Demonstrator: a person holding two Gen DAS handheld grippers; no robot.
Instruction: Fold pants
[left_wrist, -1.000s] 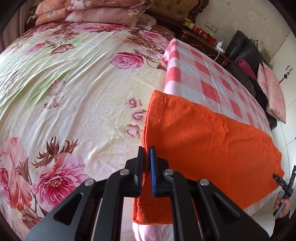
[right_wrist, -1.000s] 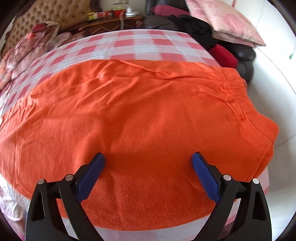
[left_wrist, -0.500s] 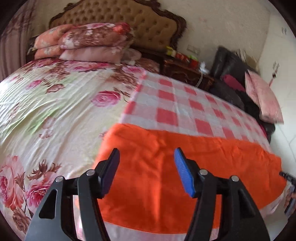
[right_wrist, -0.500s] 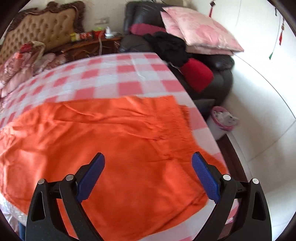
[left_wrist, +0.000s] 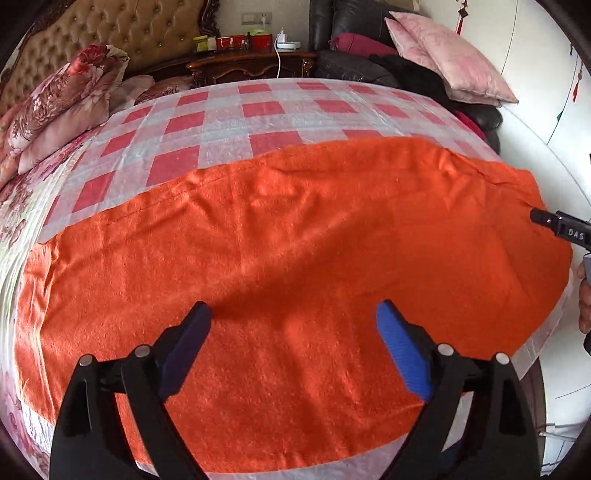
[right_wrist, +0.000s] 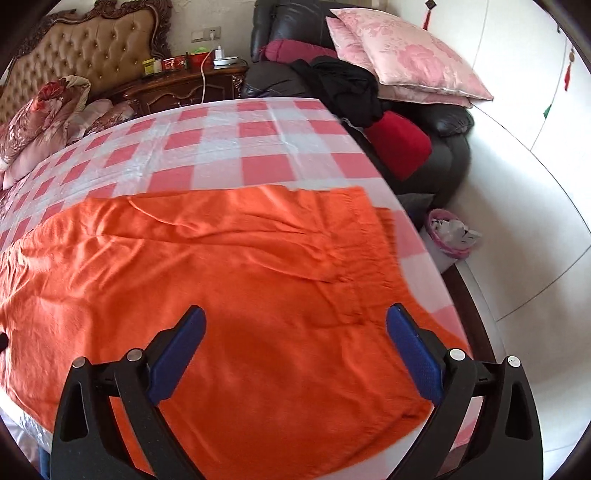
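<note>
The orange pants (left_wrist: 295, 240) lie flat, folded lengthwise, across the near part of the bed on a red-and-white checked sheet (left_wrist: 229, 122). They also show in the right wrist view (right_wrist: 221, 277), with the gathered waistband at the right (right_wrist: 373, 236). My left gripper (left_wrist: 293, 321) is open and empty, above the middle of the pants. My right gripper (right_wrist: 295, 325) is open and empty, above the waist end. Part of the right gripper (left_wrist: 561, 227) shows at the right edge of the left wrist view.
Floral pillows (left_wrist: 55, 103) and a tufted headboard (left_wrist: 110, 33) are at the far left. A wooden nightstand (right_wrist: 184, 85) with small items stands behind. A dark sofa (right_wrist: 424, 129) with pink cushions and clothes is beside the bed's right edge. A pink basket (right_wrist: 448, 236) sits on the floor.
My left gripper opened, letting go of the pants' hem end, and swung right over the pants. My right gripper stayed open and pulled back and up from the pants.
</note>
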